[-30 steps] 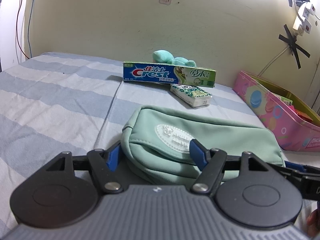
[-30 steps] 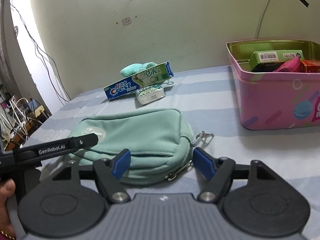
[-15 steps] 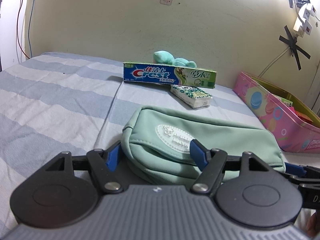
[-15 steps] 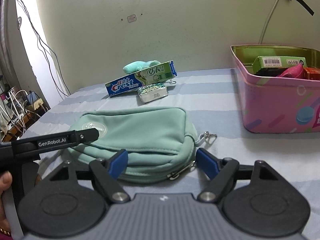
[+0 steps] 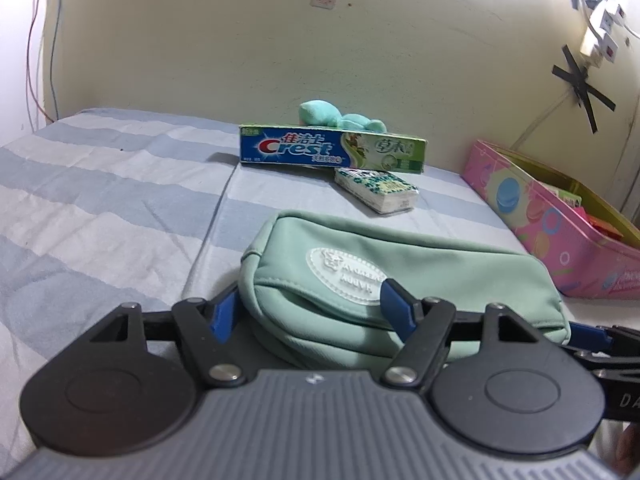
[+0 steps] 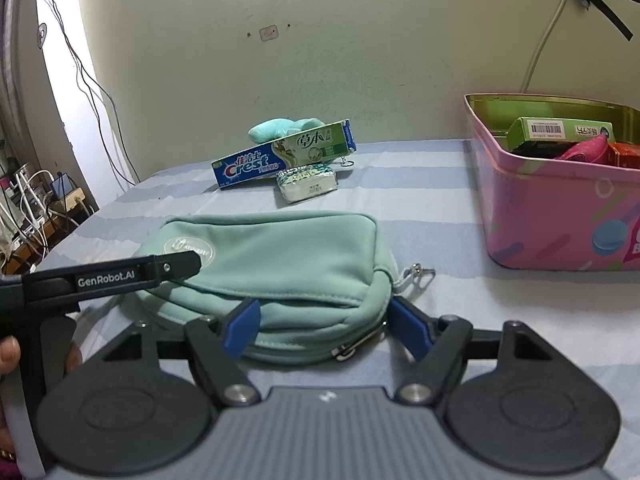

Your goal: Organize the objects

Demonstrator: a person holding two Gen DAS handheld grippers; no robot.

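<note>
With my left tongs [image 5: 308,312] clamped on the mint pouch [image 5: 400,276] at lower centre and my right tongs [image 6: 324,328] closing around its zipper end, I should grip evenly before lifting toward the pink tin [image 6: 560,216] at right.

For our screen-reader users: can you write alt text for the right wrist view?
The right gripper, its jaws closing, straddles the zipper end of a mint green pouch on a striped sheet. Behind lie a toothpaste box and a pink tin.

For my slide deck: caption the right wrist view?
Right gripper jaws closing around a mint pouch end; pink tin waits nearby.
</note>
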